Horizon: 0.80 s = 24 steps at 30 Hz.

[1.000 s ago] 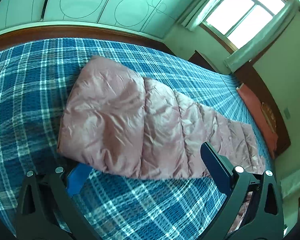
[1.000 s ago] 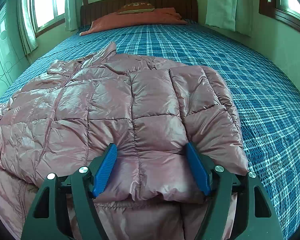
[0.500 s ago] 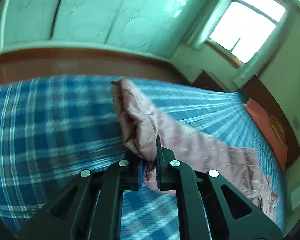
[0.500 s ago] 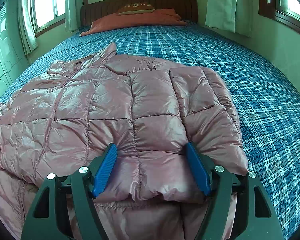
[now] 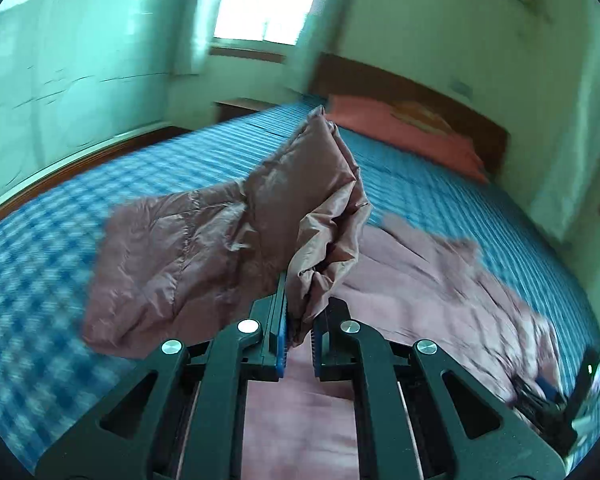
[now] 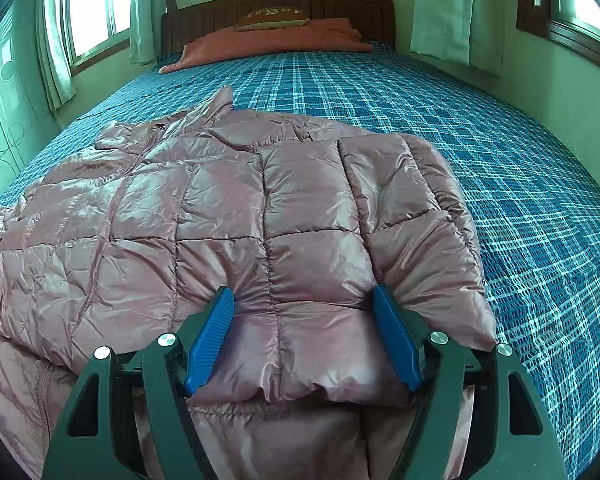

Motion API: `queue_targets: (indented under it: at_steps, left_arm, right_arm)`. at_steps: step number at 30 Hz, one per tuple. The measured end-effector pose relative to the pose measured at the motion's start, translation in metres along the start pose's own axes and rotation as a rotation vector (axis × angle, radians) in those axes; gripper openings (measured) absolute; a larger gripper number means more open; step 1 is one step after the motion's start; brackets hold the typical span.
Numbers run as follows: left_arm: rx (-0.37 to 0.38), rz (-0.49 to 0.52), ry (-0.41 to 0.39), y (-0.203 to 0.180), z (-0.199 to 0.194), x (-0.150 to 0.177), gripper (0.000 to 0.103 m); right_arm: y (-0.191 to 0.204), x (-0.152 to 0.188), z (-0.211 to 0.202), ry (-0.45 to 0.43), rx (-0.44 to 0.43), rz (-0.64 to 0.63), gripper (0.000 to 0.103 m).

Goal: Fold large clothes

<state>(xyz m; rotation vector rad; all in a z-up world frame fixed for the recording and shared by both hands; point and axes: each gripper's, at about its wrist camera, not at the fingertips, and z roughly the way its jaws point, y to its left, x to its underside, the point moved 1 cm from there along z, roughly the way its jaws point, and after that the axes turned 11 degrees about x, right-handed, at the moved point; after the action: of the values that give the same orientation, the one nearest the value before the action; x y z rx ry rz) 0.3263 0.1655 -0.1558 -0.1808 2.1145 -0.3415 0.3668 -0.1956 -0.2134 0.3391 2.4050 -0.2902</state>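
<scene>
Left tool [image 5: 298, 336] pinching jacket [image 5: 220, 248] — sleeve lifted

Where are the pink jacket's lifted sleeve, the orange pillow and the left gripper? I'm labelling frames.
sleeve [image 5: 300, 200], left wrist view, mid-sleeve.
orange pillow [image 6: 276, 40], right wrist view, its middle.
left gripper [image 5: 298, 334], left wrist view, between fingertips.

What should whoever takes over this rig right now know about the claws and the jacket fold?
Left claw: shut on the sleeve of the pink puffer jacket, lifted above the blue plaid bed.
Right claw: open, its fingers straddling the folded right side of the jacket, gripping nothing.
Done: right side already folded inward.
Left: lay the held sleeve across the body, then probably fold the jacket in half.
</scene>
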Motion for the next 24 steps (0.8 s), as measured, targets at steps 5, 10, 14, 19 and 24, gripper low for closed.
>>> queue_targets:
  at_steps: [5, 10, 14, 19, 24]
  left_arm:
    - [0.051, 0.099, 0.090, -0.078, 0.043, 0.032, 0.009]
    - [0.084, 0.193, 0.179, -0.128, 0.066, 0.069, 0.018]
    - [0.119, 0.255, 0.169, -0.161, 0.049, 0.080, 0.059]
    - [0.141, 0.304, 0.145, -0.164, 0.026, 0.075, 0.063]
    - [0.082, 0.272, 0.112, -0.122, -0.004, 0.057, 0.064]
  right_arm:
    - [0.000, 0.000, 0.000, -0.001, -0.001, 0.002, 0.071]
    - [0.000, 0.000, 0.000, -0.001, 0.002, 0.002, 0.071]
    - [0.000, 0.000, 0.000, -0.001, 0.001, 0.004, 0.071]
    - [0.002, -0.004, -0.002, 0.008, 0.016, -0.010, 0.071]
    - [0.013, -0.012, -0.031, -0.028, -0.023, -0.004, 0.070]
